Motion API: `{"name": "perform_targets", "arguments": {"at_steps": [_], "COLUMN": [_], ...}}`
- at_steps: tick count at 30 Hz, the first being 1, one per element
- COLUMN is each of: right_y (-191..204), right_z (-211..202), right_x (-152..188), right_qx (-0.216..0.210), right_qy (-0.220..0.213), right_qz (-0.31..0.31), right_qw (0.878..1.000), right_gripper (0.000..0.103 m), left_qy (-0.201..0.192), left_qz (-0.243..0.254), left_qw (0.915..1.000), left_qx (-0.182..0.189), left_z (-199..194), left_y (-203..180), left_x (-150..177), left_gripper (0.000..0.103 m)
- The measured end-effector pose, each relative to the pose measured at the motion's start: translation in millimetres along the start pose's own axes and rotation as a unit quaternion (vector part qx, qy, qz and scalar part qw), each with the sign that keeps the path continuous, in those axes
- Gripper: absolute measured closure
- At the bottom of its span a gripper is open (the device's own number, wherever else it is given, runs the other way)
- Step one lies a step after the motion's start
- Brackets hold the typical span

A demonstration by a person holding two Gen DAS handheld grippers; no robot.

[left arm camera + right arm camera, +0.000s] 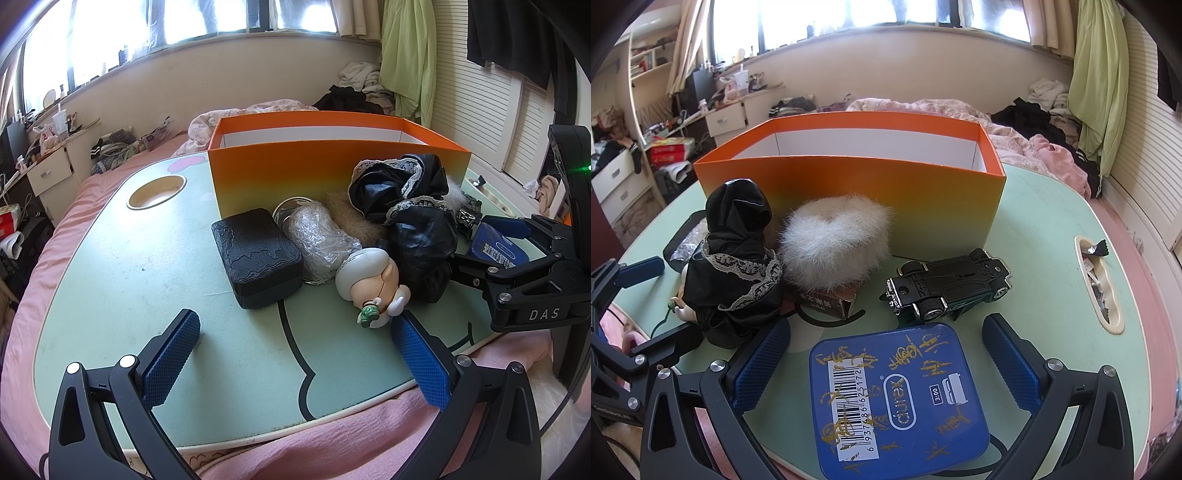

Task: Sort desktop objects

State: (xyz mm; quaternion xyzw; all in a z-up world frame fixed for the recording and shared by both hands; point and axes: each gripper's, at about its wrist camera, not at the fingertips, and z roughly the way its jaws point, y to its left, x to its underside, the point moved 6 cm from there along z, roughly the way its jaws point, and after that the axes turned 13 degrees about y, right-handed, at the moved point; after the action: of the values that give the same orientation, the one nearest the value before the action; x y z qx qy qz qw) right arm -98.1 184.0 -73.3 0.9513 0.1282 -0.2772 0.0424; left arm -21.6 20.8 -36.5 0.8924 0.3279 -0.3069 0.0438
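Sorting looked unstarted: what showed of the orange box (849, 192) was empty, while case (256, 254), doll (369, 284), car (947, 286) and tin (897, 398) lay on the bench (147, 258); both grippers, left (295, 343) and right (886, 354), had fingers wide, empty.

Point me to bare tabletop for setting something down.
Free: the stretch between the black case, the round cup recess and the left gripper; also between the toy car and side slot. Crowded: along the orange box front.
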Motion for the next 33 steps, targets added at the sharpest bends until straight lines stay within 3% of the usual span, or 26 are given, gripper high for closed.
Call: {"name": "perform_targets", "arguments": {"at_steps": [13,16,19,22,23,24,25,27,28,29,32,33], "right_y": [0.5,-9.3,-27.2,-28.1,-26.1,-24.6,-24.7,-31.8,-36.8,-43.4,-46.7,-43.1], "right_z": [-0.2,-4.1,-35.2,-84.6,-90.5,-92.9,-90.6,-77.4,-73.3,-68.9,-62.9,-60.0], "right_x": [-0.9,2.5,8.7,21.5,23.8,25.1,25.1,23.1,23.4,24.9,29.1,31.3], "right_qx": [-0.002,0.017,0.053,0.023,0.013,0.006,0.003,-0.014,-0.02,-0.026,-0.034,-0.037], "right_qy": [0.003,-0.007,-0.084,-0.21,-0.226,-0.234,-0.229,-0.2,-0.191,-0.18,-0.16,-0.149], "right_qz": [-0.006,0.027,0.076,0.07,0.062,0.056,0.056,0.073,0.082,0.097,0.097,0.086], "right_qw": [1.0,0.999,0.992,0.975,0.972,0.971,0.972,0.977,0.978,0.979,0.982,0.984], "right_gripper": [0.0,0.0,0.001,0.002,0.002,0.002,0.002,0.006,0.014,0.023,0.025,0.026], "left_qy": [-0.003,-0.005,-0.035,-0.088,-0.098,-0.1,-0.097,-0.083,-0.074,-0.064,-0.021,-0.012], "left_qz": [0.001,0.003,0.0,-0.02,-0.023,-0.023,-0.024,-0.031,-0.04,-0.051,-0.079,-0.081], "left_qw": [1.0,1.0,0.9988,0.9946,0.9934,0.9934,0.9941,0.9958,0.9962,0.9964,0.9949,0.9951], "left_qx": [0.001,0.004,0.034,0.053,0.056,0.05,0.042,0.025,0.02,0.022,0.059,0.056], "left_z": [0.2,-1.4,-14.5,-37.9,-42.9,-45.5,-44.9,-39.6,-35.2,-29.9,-9.9,-2.9], "left_y": [0.2,0.5,4.1,15.6,18.9,22.9,26.2,36.4,42.8,48.1,54.6,53.6], "left_x": [0.7,1.8,4.2,3.0,0.9,-3.6,-7.4,-16.9,-21.8,-25.2,-31.5,-32.9], "left_gripper": [0.0,0.0,0.002,0.004,0.007,0.016,0.025,0.029,0.029,0.029,0.029,0.029]}}
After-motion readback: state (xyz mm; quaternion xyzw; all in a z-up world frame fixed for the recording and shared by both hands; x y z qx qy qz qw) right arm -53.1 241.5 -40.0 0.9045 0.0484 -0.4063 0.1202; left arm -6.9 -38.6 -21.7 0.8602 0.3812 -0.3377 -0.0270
